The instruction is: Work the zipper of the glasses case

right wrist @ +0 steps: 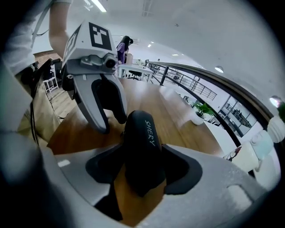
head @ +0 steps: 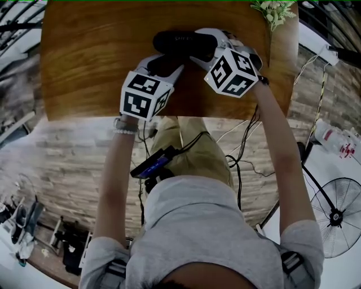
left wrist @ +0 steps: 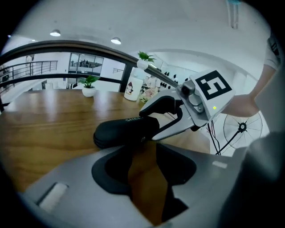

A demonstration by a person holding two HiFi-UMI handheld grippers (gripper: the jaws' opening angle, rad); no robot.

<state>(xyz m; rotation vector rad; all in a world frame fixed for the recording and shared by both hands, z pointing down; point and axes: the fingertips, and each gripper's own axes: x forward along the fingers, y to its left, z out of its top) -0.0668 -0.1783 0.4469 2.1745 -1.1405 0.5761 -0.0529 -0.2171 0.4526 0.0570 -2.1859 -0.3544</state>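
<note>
Head view: black case (head: pixel 180 40) lying across the far part of the tabletop (head: pixel 84 68). Right gripper (right wrist: pixel 142 164) clamped across one end of the case; left gripper (left wrist: pixel 142 156) with jaws parted, bare wood alone between them, tips just short of the case. Likely faults: closing on the shell instead of the pull; case twisting in the clamp under a sideways tug. Pull too small and dark to locate; zip line unclear.

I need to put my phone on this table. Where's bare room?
Bare: the left half of the table, from its left edge to the left gripper. Tighter: the strip between the right gripper and the plant. Crowded: mid-table, where both grippers sit at the glasses case.
</note>
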